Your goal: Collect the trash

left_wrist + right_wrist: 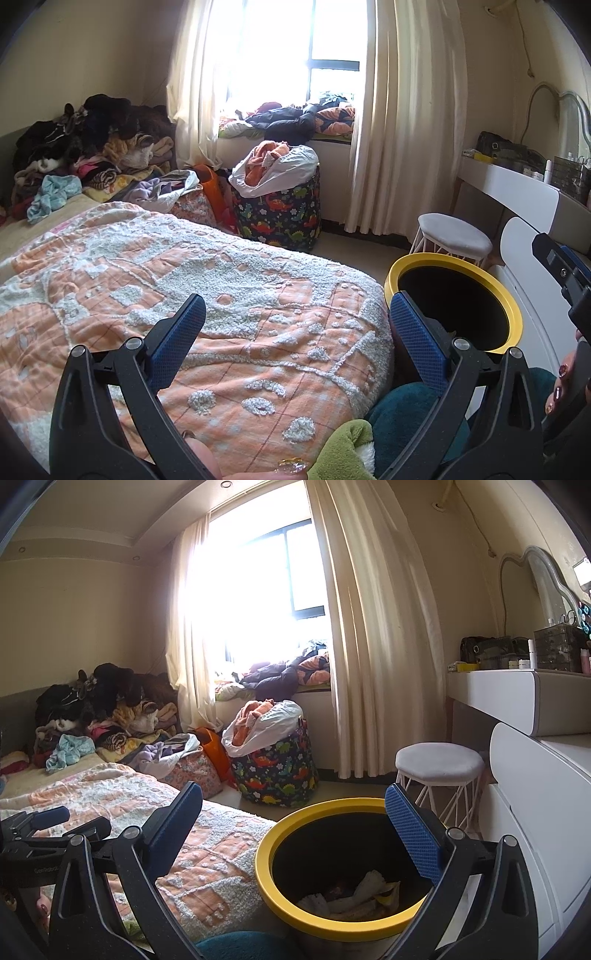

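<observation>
Left gripper point(295, 332): jaws spread wide, nothing between the blue pads point(177, 339). It hangs above the bed point(221, 280), over the orange-and-white blanket. The right-hand pad overlaps the near rim of the bin point(515, 317) in the left wrist view; whether they touch cannot be told.

Right gripper point(291, 834): jaws also spread wide, holding nothing. It is positioned above the bin point(266, 878), with the bin opening framed between the two fingers. In the left wrist view this gripper point(565, 280) appears at 3 o'clock, beyond the bin.

Bin: round, yellow rim, dark inside, standing on the floor just beside the foot of the bed. Trash point(362, 893) lies at the bottom: crumpled white paper and a yellowish wrapper.

Surroundings, right wrist view:
- Stool point(439, 764), white seat on wire legs, at 1 o'clock beyond the bin.
- Worktop point(495, 686), white, at 2 o'clock, carrying bottles and small boxes.
- Dinosaur-print basket point(277, 775) at 12 o'clock below the window, stuffed with a white bag and orange cloth.
- Pile of clothes point(99, 712) at 10 o'clock at the far end of the bed.
</observation>
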